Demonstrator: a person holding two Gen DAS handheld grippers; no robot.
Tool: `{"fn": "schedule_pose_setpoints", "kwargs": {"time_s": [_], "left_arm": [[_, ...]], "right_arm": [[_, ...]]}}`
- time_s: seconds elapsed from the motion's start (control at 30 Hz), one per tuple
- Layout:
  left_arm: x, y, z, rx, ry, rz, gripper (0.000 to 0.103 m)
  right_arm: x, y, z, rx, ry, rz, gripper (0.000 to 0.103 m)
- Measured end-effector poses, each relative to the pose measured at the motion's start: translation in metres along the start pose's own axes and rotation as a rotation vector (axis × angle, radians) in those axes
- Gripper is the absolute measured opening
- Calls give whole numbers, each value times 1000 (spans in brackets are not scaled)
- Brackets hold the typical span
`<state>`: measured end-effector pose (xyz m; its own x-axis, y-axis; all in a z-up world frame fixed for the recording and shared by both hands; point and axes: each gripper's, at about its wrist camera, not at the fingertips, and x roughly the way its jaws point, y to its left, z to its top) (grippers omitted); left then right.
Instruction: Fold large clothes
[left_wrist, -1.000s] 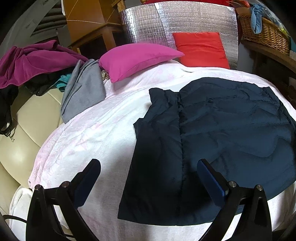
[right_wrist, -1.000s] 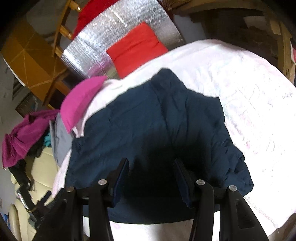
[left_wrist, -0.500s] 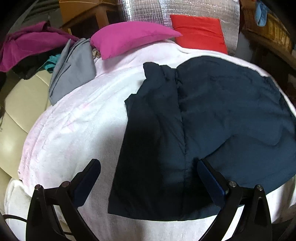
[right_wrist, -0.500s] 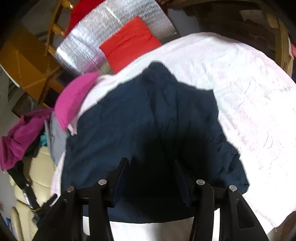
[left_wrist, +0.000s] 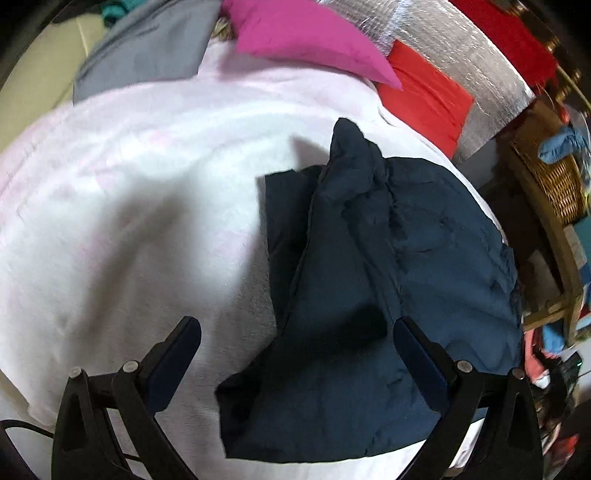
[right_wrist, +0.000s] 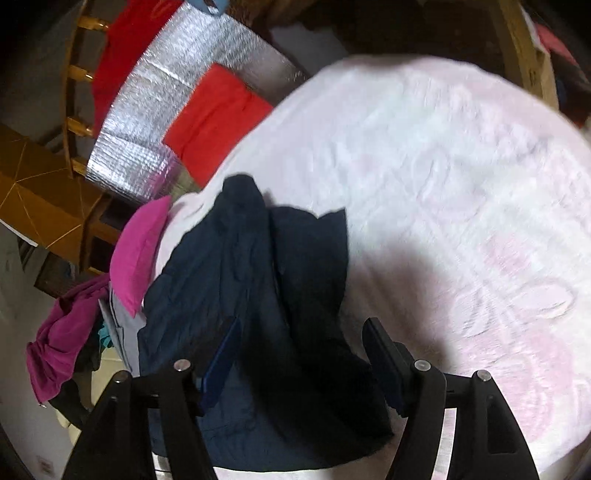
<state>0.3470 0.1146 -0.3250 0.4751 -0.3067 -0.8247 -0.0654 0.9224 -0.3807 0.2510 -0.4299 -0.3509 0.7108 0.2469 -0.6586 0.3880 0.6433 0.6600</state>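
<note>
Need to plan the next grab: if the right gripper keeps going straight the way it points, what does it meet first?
Most likely the navy jacket on the white blanket; the right gripper, jaws opening, holds nothing.

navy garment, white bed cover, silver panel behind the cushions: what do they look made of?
Navy garment: thin woven fabric, maybe nylon or polyester; matte with faint sheen, fine puckers along its seams.
White bed cover: soft plush or fleece; fuzzy surface with faint pink pattern.
Silver panel: looks like foil-faced bubble insulation; shiny, dimpled grid texture.
</note>
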Motion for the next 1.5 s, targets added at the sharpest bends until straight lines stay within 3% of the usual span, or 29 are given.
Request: {"fn": "schedule_pose_setpoints", "kwargs": {"time_s": [0.17, 0.3, 0.33, 0.47, 0.53, 0.57, 0.7, 0.93, 1.07, 1.23, 1.3, 1.43, 1.5], "left_arm": [[19, -6, -2, 32, 49, 2, 99], [16, -9, -6, 45, 39, -87, 59], [14, -10, -4, 55, 32, -88, 58], [13, -11, -4, 54, 33, -70, 61], [15, -6, 0, 31, 50, -31, 84], [15, -2, 0, 7, 56, -18, 85], [23, 18, 5, -111, 117, -115, 86], [41, 5, 12, -63, 196, -270, 86], [43, 3, 19, -77, 168, -312, 78], [34, -5, 33, -36, 76, -300, 46], [30, -5, 42, -37, 28, -308, 39], [27, -14, 57, -4, -59, -264, 38], [38, -13, 60, -12, -41, -217, 40]], "right_arm": [[25, 14, -10, -87, 30, -102, 72], [23, 30, -17, -171, 9, -113, 67], [22, 32, -19, -178, -1, -112, 67], [14, 28, -19, -163, -28, -120, 67], [5, 24, -17, -149, -64, -126, 69], [1, 22, -14, -144, -85, -129, 71], [8, -1, 0, -51, -37, -101, 74], [54, -2, 16, -46, 86, -13, 75], [72, 11, 17, -62, 115, 46, 76], [64, 58, 1, -247, 44, -43, 43], [62, 75, 0, -290, -5, -62, 38], [64, 97, 6, -331, -109, -46, 38], [84, 94, 10, -325, -101, -95, 38]]}}
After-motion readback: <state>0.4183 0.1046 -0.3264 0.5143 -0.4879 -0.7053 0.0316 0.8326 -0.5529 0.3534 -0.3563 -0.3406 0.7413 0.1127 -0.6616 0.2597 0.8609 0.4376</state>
